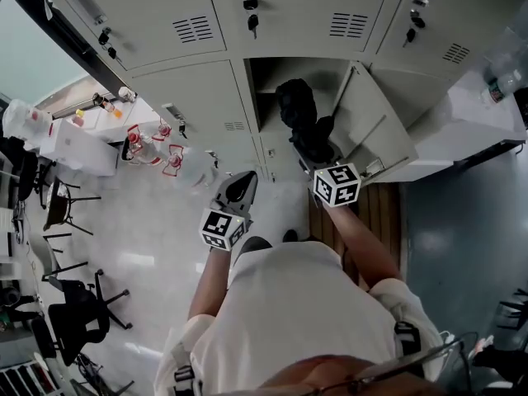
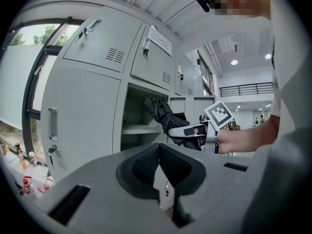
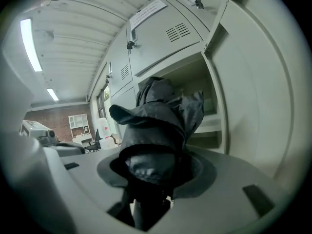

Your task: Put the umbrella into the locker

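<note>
A black folded umbrella (image 1: 299,115) is clamped in my right gripper (image 1: 313,153), its top end at the mouth of the open locker (image 1: 268,77). In the right gripper view the umbrella (image 3: 158,126) fills the space between the jaws of the right gripper (image 3: 156,174) and points toward the locker's shelf (image 3: 209,126). The locker door (image 1: 377,126) stands swung out to the right. My left gripper (image 1: 242,181) hangs left of the umbrella, apart from it. In its own view the left gripper (image 2: 159,161) is shut on nothing, and the umbrella (image 2: 162,112) shows ahead.
Closed grey lockers (image 1: 165,23) with keys in their locks surround the open one. A white table (image 1: 91,143) with small red-and-clear items stands at the left, with black chairs (image 1: 78,308) nearer. A slatted wooden platform (image 1: 381,209) lies below the door. A white counter (image 1: 470,126) is at the right.
</note>
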The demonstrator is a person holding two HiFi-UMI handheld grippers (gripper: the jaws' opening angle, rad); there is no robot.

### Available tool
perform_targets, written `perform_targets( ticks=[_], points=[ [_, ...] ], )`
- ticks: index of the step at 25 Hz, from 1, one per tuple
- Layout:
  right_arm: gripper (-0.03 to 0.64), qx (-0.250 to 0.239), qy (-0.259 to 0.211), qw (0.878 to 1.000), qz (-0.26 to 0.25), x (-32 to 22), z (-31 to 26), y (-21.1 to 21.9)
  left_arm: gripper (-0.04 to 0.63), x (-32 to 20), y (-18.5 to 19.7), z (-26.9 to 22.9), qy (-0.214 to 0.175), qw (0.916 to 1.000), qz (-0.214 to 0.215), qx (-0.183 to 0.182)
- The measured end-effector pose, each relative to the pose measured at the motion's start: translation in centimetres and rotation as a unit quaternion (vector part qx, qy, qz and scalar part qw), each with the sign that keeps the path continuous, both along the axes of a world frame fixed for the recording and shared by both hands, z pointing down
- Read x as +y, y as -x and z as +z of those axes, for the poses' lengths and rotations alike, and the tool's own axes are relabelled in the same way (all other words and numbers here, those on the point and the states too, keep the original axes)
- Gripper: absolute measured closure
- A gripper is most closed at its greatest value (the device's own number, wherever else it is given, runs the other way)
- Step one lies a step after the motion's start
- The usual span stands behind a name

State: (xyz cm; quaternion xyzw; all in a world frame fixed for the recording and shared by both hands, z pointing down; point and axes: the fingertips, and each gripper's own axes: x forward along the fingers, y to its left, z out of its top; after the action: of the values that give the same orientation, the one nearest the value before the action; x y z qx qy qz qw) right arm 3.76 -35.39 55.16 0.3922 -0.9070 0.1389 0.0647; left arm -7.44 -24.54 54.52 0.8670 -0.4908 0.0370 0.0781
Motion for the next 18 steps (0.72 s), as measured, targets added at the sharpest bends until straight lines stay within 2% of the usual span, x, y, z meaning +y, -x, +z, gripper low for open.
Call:
perform_targets(
  ticks=[8,18],
  points=[
    [0.394,0.062,-0.023,0.997,0.029,-4.0,-0.2,0.8,0.592,-2.8,1.0,-0.2,-0.003,0.9999,0.013,0.003],
    [0.394,0.175,-0.061,0.980,0.078,-10.3,-1.0,2.4,0.592,-8.0,1.8,-2.1,-0.025,0.9960,0.086,0.005]
  ],
)
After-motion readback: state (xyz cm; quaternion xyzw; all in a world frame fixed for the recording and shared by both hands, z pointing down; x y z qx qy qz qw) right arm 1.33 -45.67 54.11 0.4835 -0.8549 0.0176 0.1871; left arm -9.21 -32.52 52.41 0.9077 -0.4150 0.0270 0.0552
